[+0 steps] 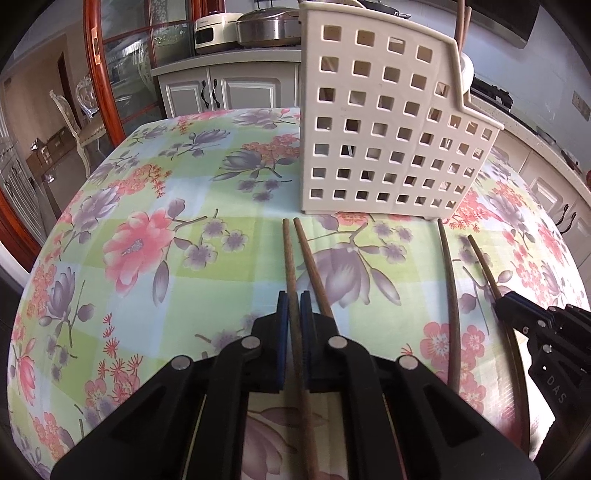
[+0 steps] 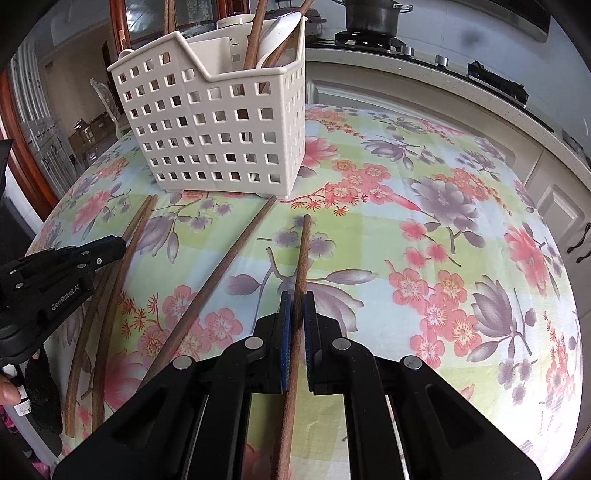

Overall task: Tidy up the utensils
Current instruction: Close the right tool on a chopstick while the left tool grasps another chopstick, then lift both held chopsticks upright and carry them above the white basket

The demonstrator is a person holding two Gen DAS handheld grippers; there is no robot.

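Chopsticks lie on the floral cloth before the caddy; left gripper and right gripper each pinch one. Gripped low, a stick could pivot, slip or nudge its neighbour. Readable: "GenRobot.AI" on the left gripper, "DAS" on the right.

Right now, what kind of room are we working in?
Most likely a home kitchen with a dining table: a pot sits on a gas stove, a rice cooker stands on a cabinet counter, and a floral tablecloth covers the table.
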